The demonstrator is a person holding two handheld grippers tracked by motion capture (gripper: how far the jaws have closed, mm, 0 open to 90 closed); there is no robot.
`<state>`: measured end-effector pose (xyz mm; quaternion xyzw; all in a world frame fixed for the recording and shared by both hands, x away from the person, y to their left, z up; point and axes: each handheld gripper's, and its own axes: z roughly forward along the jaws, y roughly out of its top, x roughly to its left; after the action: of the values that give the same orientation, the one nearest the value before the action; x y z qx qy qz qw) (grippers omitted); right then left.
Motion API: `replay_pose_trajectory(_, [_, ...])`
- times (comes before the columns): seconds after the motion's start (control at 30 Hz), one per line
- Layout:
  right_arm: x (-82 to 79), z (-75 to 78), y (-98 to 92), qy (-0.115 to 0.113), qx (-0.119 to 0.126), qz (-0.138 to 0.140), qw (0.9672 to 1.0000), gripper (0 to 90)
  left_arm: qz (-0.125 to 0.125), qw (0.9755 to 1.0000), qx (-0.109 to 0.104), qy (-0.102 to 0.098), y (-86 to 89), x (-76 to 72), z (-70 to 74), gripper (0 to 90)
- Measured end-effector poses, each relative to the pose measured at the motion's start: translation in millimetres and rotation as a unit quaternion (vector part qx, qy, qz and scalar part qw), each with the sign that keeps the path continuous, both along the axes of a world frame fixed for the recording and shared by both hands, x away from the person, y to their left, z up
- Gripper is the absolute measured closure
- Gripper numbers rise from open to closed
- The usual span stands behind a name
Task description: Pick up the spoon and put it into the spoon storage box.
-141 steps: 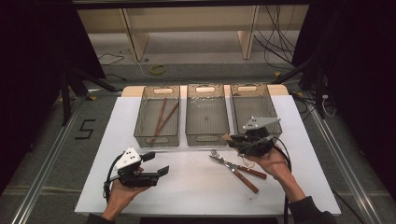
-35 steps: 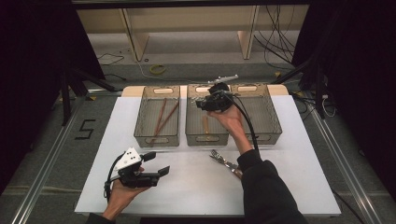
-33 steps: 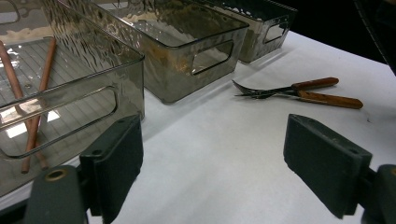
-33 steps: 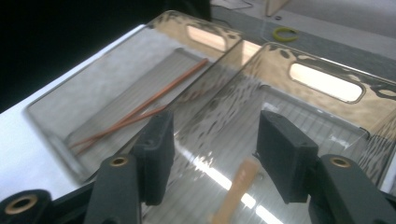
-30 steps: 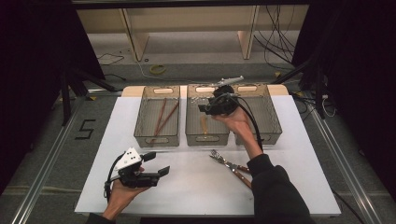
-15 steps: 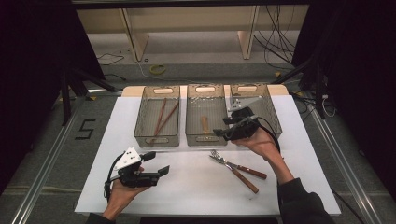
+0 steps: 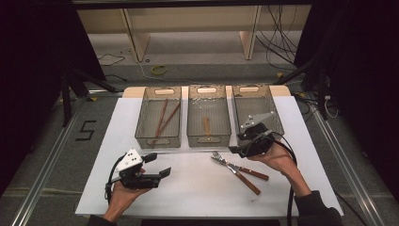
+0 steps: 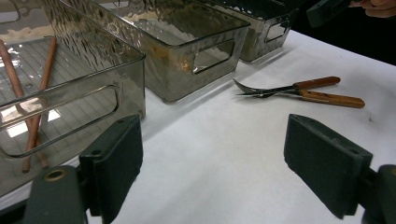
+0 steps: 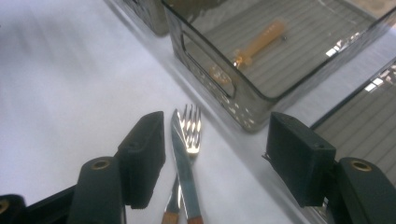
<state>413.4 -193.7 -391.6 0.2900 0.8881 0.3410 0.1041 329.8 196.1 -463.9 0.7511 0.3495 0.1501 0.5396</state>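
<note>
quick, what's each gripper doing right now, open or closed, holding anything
Left gripper: open, holding nothing, jaws wide over bare white table.
Right gripper: open, holding nothing; its jaws have just been opening and stand above the fork and knife.

Black tools (image 7: 235,149), grey plates, dark sleeve (image 7: 314,211)
</note>
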Motion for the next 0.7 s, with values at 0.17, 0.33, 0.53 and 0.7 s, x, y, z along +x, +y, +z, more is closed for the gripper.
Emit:
replay_pose_trajectory(0.17, [-0.4,-5.5,-4.3,0.009,-0.009,-0.001,0.9999,37.6,0.000,1.0000,0.000,-0.002,0.2,-0.2,0.5,19.2])
replay_pose_trajectory(0.33, [-1.7,-10.2,-5.7,0.020,-0.019,0.003,0.9996,37.5,-0.001,1.0000,0.000,-0.003,0.5,-0.4,0.8,19.1])
replay_pose_trajectory(0.53, [-2.5,-14.6,-8.7,0.033,-0.035,0.007,0.9988,37.4,0.001,1.0000,0.000,-0.003,0.6,0.2,0.4,19.1])
replay_pose_trajectory(0.7, [-4.6,-19.6,-8.4,0.043,-0.048,0.007,0.9979,37.2,0.001,1.0000,0.001,-0.003,0.6,0.1,0.4,19.1])
